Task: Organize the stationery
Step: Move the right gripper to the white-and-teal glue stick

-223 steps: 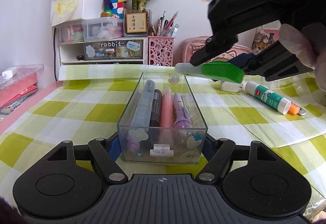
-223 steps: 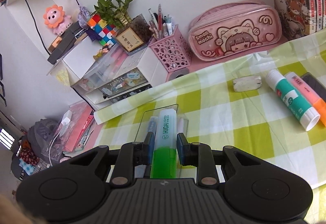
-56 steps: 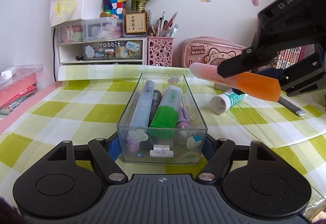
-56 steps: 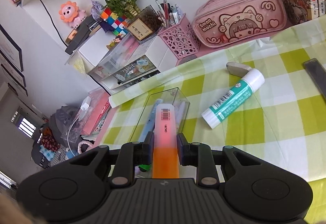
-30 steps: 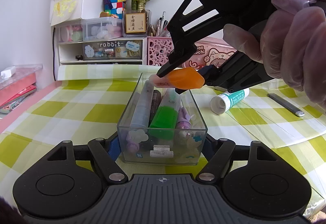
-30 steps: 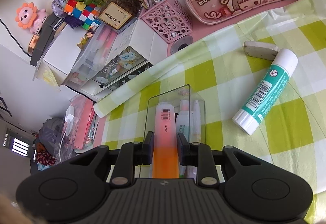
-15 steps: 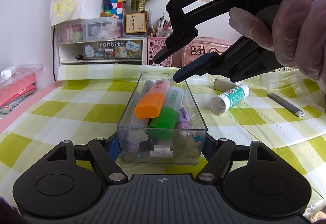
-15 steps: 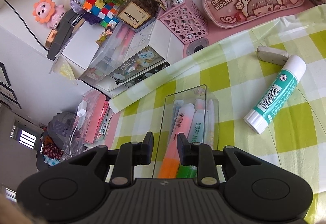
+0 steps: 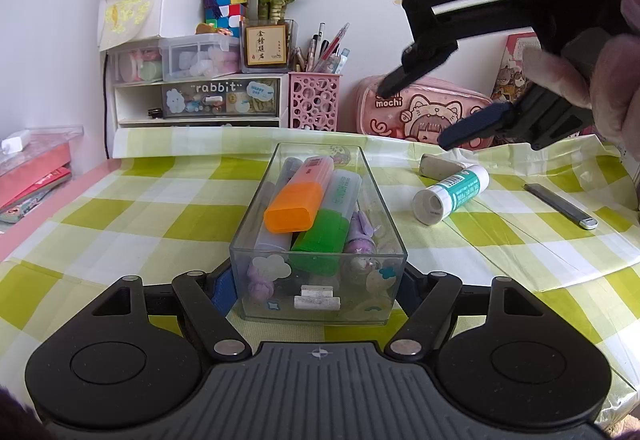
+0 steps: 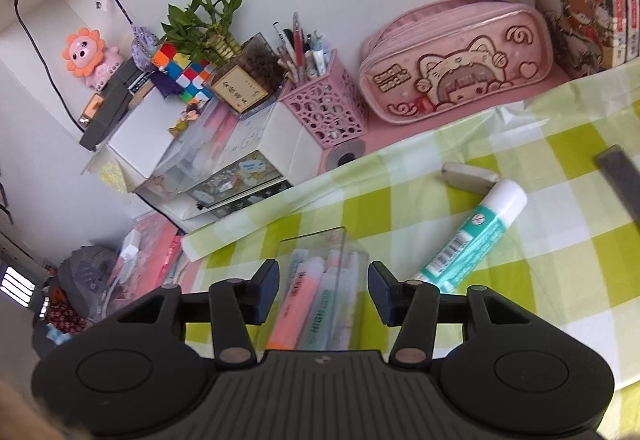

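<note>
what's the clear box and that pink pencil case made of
Clear box: looks like rigid transparent plastic, probably acrylic; the markers show through its flat, glossy walls with crisp edges.
Pink pencil case: seemingly soft glossy vinyl or PVC; it shines, bulges slightly and carries a printed cartoon. Exact materials are uncertain.

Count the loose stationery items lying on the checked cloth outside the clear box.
3: a glue stick right of the box, an eraser just behind it, and a dark flat tool farther right. Others may be hidden.
</note>
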Demonstrator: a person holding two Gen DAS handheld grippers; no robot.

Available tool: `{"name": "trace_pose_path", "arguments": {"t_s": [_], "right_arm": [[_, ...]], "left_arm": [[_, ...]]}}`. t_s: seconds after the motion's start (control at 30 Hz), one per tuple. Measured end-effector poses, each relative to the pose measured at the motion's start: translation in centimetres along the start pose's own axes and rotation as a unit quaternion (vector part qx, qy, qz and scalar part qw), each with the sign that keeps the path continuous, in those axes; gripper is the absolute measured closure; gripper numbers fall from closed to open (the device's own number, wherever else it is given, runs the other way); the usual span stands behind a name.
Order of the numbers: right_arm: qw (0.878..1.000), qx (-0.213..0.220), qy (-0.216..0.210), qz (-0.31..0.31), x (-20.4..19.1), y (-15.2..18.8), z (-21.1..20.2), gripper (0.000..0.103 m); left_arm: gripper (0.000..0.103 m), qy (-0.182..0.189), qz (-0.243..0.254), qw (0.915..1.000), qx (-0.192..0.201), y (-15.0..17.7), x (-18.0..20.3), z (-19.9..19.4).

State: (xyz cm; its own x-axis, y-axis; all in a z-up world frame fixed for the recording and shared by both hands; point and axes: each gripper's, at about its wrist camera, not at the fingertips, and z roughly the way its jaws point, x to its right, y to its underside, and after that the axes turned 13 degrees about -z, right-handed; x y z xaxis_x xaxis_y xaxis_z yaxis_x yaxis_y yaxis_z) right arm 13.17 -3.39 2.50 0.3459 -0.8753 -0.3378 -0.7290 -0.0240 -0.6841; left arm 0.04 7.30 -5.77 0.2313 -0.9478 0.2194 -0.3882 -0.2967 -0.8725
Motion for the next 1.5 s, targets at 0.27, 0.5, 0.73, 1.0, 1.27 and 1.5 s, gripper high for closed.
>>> {"name": "trace_pose_path", "arguments": {"t_s": [0.27, 0.5, 0.73, 1.0, 1.27, 1.5], "right_arm": [[0.987, 0.006, 0.145, -0.069, 1.0, 2.5, 3.3, 0.026], [0.991, 0.004, 0.13, -0.045, 1.6, 2.3, 4.6, 0.023], [0.992, -0.003, 0.107, -0.067, 1.8, 2.7, 4.7, 0.025], [0.996, -0.015, 0.049, -0.071, 4.0, 3.7, 2.4, 0.044], [0.997, -0.037, 0.028, -0.062, 6.5, 4.5, -0.2, 0.053], [0.994, -0.06, 0.056, -0.076, 7.2, 4.5, -1.5, 0.055]], "left_arm": [[0.03, 0.0, 0.0, 1.0, 0.0, 0.0, 0.0, 0.0], [0.03, -0.001, 0.001, 1.0, 0.001, 0.0, 0.1, 0.1], [0.03, 0.0, 0.001, 1.0, 0.002, 0.0, 0.1, 0.0], [0.03, 0.001, 0.0, 1.0, 0.002, 0.0, 0.1, 0.0], [0.03, 0.001, 0.0, 1.0, 0.002, 0.0, 0.1, 0.0], [0.03, 0.001, 0.0, 1.0, 0.002, 0.1, 0.1, -0.1]]}}
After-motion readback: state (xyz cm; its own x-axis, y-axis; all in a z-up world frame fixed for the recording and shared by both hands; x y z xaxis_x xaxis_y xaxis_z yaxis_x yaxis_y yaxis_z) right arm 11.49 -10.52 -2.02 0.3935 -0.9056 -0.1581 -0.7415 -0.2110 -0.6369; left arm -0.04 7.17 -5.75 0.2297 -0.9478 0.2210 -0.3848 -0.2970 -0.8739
